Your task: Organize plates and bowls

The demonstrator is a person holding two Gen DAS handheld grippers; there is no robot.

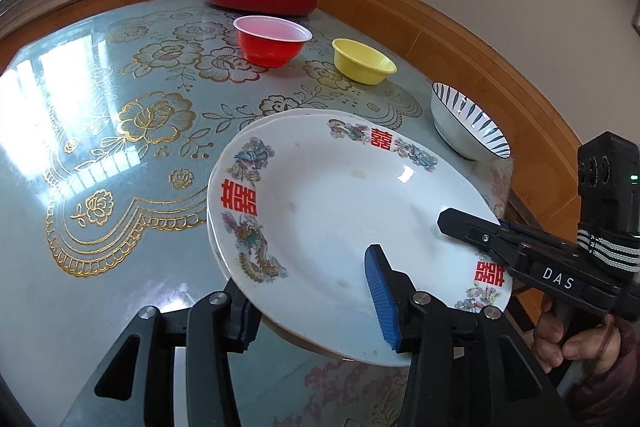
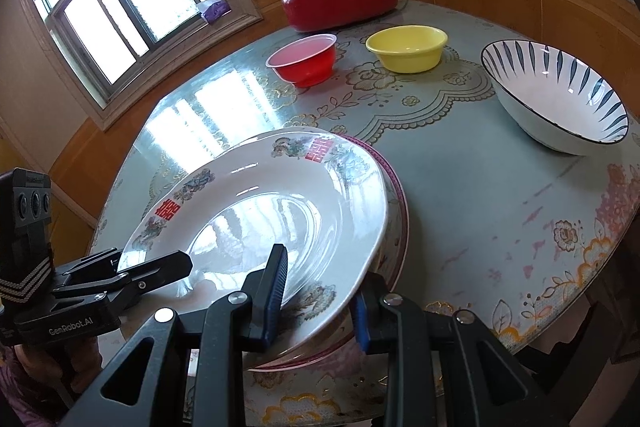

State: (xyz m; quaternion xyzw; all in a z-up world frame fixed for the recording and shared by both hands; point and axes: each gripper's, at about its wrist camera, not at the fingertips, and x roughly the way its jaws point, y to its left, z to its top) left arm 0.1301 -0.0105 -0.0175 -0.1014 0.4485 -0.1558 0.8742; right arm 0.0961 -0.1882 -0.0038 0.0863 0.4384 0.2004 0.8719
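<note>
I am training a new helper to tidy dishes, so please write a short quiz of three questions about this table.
1. How many bowls stand on the table?
2. True or false: the yellow bowl stands between the red bowl and the striped bowl.
3. What lies beneath the white top plate? A) a pink-rimmed plate B) a folded cloth C) a pot lid
Key: 1. three; 2. true; 3. A.
</note>
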